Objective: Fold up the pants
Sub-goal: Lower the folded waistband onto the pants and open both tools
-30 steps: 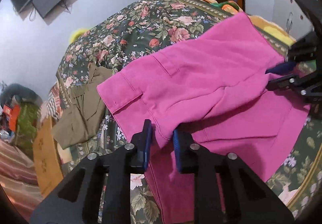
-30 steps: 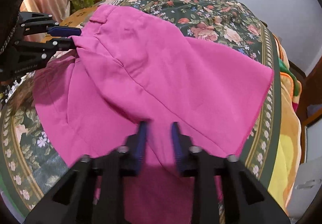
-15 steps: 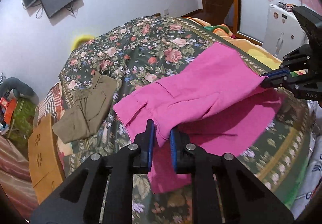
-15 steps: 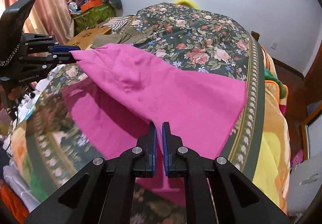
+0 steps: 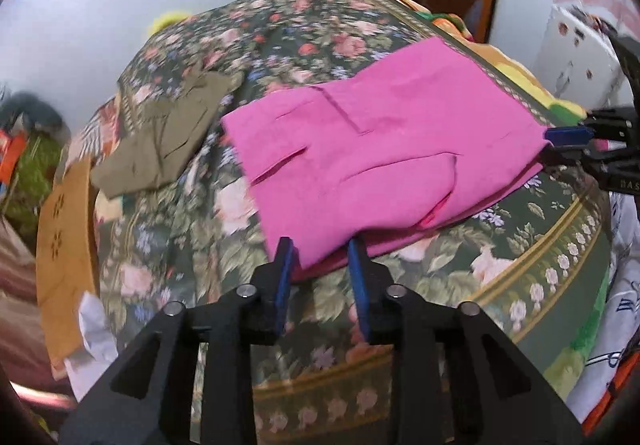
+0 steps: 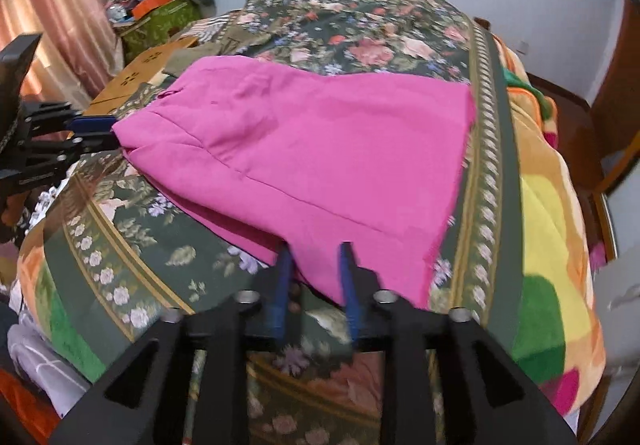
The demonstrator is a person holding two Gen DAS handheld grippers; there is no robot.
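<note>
The pink pants (image 5: 380, 149) lie folded over on themselves on the floral bedspread (image 5: 280, 29). In the left wrist view my left gripper (image 5: 322, 265) sits at the near corner of the fold. Its jaws are opening; the cloth edge lies between the blue pads (image 5: 285, 273), untouched by them. My right gripper (image 6: 315, 271) is at the other near corner of the pants (image 6: 320, 149). It is opening too, with cloth loose between its fingers. Each gripper also shows in the other's view: the right gripper (image 5: 560, 147) and the left gripper (image 6: 100, 133).
Folded olive-green pants (image 5: 160, 149) lie on the bed beyond the pink ones. A brown cardboard box (image 5: 66, 245) stands off the bed's left side. An orange and yellow blanket (image 6: 552, 205) hangs along the right edge. A white cabinet (image 5: 580, 57) stands past it.
The lifted half of the pink pants has come down flat onto the lower half. Both grippers, shut on the cloth before, have parted their jaws and drawn back toward the near edge.
</note>
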